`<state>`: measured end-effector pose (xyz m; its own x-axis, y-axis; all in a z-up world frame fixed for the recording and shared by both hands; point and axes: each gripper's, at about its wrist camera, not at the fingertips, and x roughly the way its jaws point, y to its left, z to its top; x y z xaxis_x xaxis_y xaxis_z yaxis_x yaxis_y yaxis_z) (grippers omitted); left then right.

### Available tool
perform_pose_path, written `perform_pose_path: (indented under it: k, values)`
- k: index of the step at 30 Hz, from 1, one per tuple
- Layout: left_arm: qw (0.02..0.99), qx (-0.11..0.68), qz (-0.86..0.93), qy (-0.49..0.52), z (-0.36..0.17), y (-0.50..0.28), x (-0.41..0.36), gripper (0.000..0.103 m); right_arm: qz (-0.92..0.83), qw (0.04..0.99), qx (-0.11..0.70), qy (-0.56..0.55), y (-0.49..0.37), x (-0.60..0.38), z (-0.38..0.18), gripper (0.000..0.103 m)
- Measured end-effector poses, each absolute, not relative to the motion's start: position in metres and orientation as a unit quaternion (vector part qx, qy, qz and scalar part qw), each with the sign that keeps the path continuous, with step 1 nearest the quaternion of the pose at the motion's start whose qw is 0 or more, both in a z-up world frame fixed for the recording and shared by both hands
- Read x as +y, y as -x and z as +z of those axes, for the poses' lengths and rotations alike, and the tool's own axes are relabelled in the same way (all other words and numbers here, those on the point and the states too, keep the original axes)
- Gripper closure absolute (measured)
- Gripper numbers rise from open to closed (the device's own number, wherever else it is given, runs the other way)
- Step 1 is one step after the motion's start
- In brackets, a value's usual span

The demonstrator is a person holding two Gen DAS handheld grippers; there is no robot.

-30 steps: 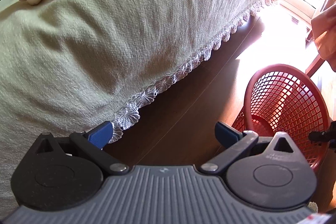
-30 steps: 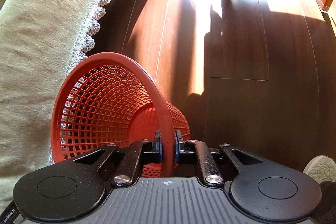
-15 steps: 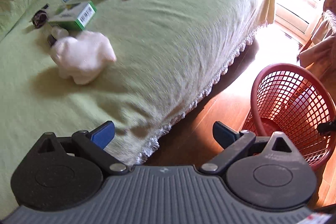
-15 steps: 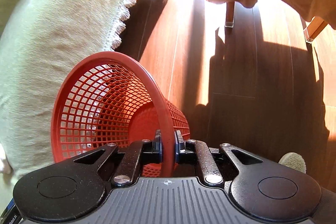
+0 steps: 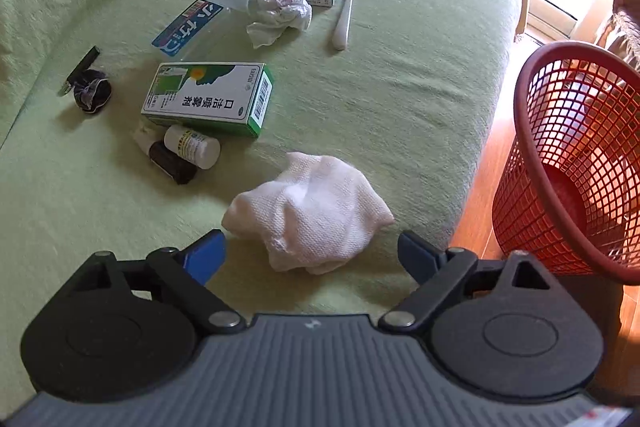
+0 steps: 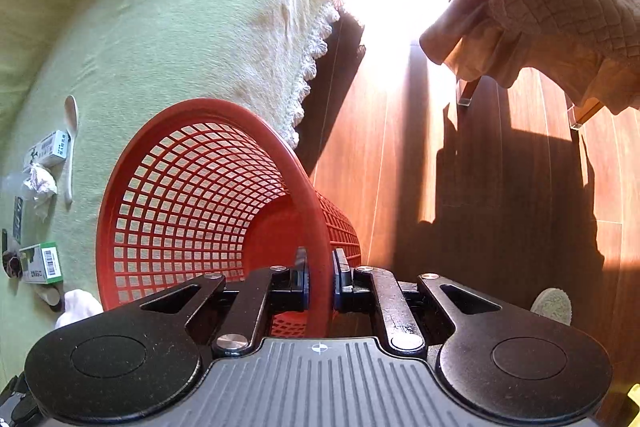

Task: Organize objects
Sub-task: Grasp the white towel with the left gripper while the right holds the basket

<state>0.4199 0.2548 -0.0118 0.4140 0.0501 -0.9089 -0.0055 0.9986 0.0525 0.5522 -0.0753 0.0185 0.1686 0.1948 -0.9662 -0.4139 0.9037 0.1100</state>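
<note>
Your left tool (image 5: 310, 253) is spread wide above the green bed cover (image 5: 420, 75), just near of the crumpled white cloth (image 5: 310, 217). Your right tool (image 6: 319, 277) is clamped on the rim of the red plastic mesh basket (image 6: 192, 203), which hangs tilted beside the bed's right edge, over the wooden floor (image 6: 500, 195).

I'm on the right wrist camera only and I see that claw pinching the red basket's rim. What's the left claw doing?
Observer: The left claw is open and empty, with a crumpled white cloth just ahead of its fingertips.
Operator: What's beyond the cloth?
Observer: A small white bottle on its side, touching a dark bottle, both in front of the green box.
Operator: Where's the basket from there?
Observer: The red basket is to the left claw's right, beside the bed's edge.
</note>
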Motion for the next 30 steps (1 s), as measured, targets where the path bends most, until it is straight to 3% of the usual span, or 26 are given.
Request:
perform_pose_path:
  k: [9, 12, 17, 20, 26, 30]
  values:
    - [0.818, 0.576, -0.013, 0.003, -0.026, -0.448, 0.283, 0.017, 0.159, 0.768, 0.61, 0.109, -0.532, -0.033, 0.019, 0.096]
    - [0.809, 0.588, -0.015, 0.009, -0.032, -0.453, 0.285, 0.028, 0.15, 0.772, 0.607, 0.115, -0.529, -0.025, 0.02, 0.096]
    - [0.805, 0.593, -0.011, 0.004, -0.034, -0.456, 0.283, 0.03, 0.137, 0.776, 0.604, 0.117, -0.524, -0.016, 0.026, 0.096]
    - [0.806, 0.592, -0.009, -0.005, -0.035, -0.458, 0.281, 0.041, 0.135, 0.776, 0.605, 0.121, -0.524, -0.011, 0.026, 0.096]
    - [0.808, 0.589, -0.009, 0.001, -0.029, -0.459, 0.282, 0.076, 0.137, 0.771, 0.609, 0.128, -0.527, -0.009, 0.026, 0.096]
    - [0.804, 0.594, 0.005, 0.018, -0.022, -0.462, 0.285, 0.087, 0.145, 0.765, 0.612, 0.14, -0.531, -0.003, 0.027, 0.096]
